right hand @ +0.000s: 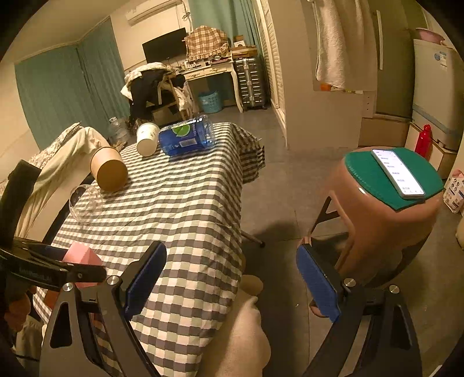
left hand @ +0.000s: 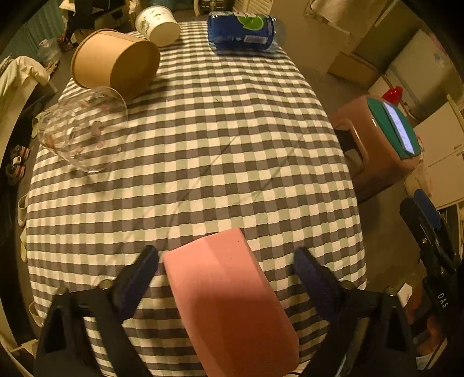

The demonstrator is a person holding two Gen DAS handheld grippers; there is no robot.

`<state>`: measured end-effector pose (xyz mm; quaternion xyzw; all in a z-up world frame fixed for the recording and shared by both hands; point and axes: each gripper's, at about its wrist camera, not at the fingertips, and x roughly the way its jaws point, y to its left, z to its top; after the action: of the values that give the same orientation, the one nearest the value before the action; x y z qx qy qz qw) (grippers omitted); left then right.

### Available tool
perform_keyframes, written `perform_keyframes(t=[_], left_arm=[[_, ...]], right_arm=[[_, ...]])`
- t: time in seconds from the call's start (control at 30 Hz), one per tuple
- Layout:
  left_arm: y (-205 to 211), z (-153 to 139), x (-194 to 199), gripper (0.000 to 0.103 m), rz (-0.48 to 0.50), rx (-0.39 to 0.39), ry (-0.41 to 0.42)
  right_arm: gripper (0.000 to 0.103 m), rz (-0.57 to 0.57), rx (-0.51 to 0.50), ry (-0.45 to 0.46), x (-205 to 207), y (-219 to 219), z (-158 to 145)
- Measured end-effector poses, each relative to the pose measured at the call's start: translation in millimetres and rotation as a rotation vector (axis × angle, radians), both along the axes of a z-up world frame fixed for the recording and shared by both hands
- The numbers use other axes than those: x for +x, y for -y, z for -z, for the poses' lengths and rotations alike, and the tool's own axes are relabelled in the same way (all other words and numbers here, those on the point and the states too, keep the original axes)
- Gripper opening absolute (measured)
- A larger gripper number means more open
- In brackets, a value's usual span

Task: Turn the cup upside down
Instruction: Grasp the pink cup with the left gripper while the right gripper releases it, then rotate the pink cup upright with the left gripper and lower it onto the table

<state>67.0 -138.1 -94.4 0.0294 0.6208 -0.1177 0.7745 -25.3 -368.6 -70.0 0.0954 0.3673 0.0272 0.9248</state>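
Note:
A pink cup (left hand: 229, 293) lies on its side on the checked tablecloth (left hand: 203, 145) at the near edge, its flat base toward the far side. My left gripper (left hand: 226, 261) is open, one finger on each side of the cup, neither touching it. In the right wrist view the cup (right hand: 81, 258) shows at the lower left behind the left gripper. My right gripper (right hand: 232, 278) is open and empty, off the table's right edge above the floor.
A clear glass cup (left hand: 81, 130), a brown paper tub (left hand: 116, 63), a white paper cup (left hand: 158, 24) and a blue water-bottle pack (left hand: 242, 29) lie along the table's left and far sides. A brown stool (right hand: 382, 220) with a green mat and phone stands right.

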Motion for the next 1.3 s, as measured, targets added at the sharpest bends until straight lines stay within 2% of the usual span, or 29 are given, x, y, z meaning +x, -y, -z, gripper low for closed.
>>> perform_keyframes(t=[0.1, 0.13, 0.3, 0.43, 0.57, 0.67, 0.77, 0.93, 1.0, 1.17, 1.3], left_arm=[[2, 4, 2, 0.073, 0.010, 0.003, -0.008], [2, 4, 2, 0.064, 0.020, 0.007, -0.006], [3, 2, 2, 0.062, 0.051, -0.002, 0.002], [3, -10, 8, 0.060, 0.067, -0.002, 0.059], [1, -29, 22, 0.059, 0.058, -0.016, 0.160], [-2, -40, 38, 0.058, 0.028, 0.002, 0.258], [-3, -48, 46, 0.057, -0.010, 0.034, 0.411], [7, -39, 38, 0.057, -0.003, 0.083, 0.577], [14, -37, 28, 0.057, 0.006, 0.106, 0.613], [14, -32, -1, 0.056, 0.022, 0.098, 0.588], [10, -29, -6, 0.056, 0.009, 0.086, 0.594]], right_arm=[[0.091, -0.009, -0.008, -0.009, 1, -3, 3], [0.091, -0.011, -0.011, -0.012, 2, -4, 3], [0.091, -0.011, -0.013, -0.015, 3, -6, 4], [0.091, -0.010, -0.013, -0.014, 4, -7, 4], [0.091, -0.009, -0.015, -0.016, 6, -10, 3], [0.091, -0.012, -0.020, -0.018, 7, -13, 3], [0.091, -0.009, -0.020, -0.021, 8, -15, 4], [0.091, -0.004, -0.031, -0.040, 12, -18, 8], [0.091, -0.003, -0.036, -0.045, 14, -19, 9], [0.091, -0.008, -0.042, -0.054, 18, -24, 10], [0.091, -0.012, -0.042, -0.056, 21, -29, 10]])
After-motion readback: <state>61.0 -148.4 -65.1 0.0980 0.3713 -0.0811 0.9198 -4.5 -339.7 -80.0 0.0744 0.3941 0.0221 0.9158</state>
